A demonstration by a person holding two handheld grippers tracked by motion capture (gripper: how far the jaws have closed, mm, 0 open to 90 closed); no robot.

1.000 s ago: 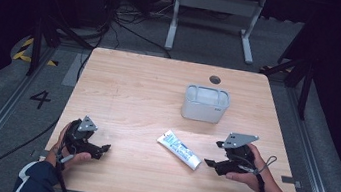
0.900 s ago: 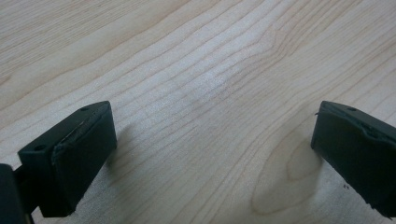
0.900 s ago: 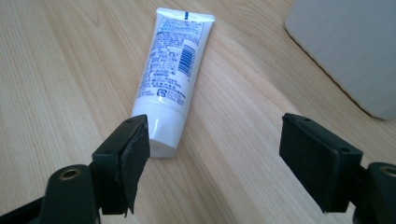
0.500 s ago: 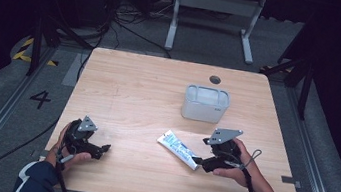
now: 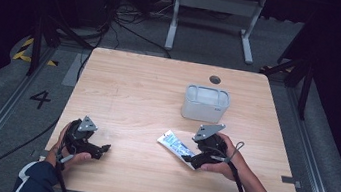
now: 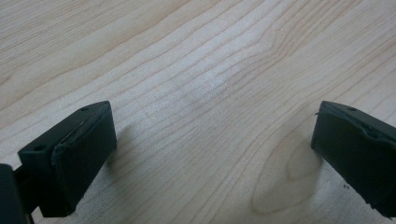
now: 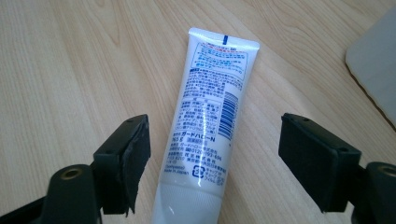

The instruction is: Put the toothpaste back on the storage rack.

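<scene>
Right hand-held gripper (image 5: 194, 157), high view: low over the near right part of the worktop (image 5: 148, 98), at the nearer end of the white tube (image 5: 176, 147). The tube lies flat on the wood and runs away from this gripper toward the far left.

Right gripper view: jaws stand well apart, one on each side of the tube (image 7: 210, 121) at its cap end. A clear strip of wood shows between each pad and the tube; neither pad touches it. So this hand-held gripper (image 7: 215, 161) is open and straddles the tube without a grip. The tube's printed back faces up, with blue text, a barcode and a flat crimped end at the far tip, pointing away from the jaws. The cap end sits nearest the gripper, at the bottom of the view.

A translucent container (image 5: 205, 102) stands beyond this gripper, farther across the worktop, apart from the tube. A pale edge at the upper right of the right gripper view may be its corner; cannot tell for certain.

Left hand-held gripper (image 5: 99, 149), high view: low over the near left part of the worktop, well apart from the tube. Left gripper view: jaws (image 6: 212, 154) stand wide, with bare wood between them; nothing held.
</scene>
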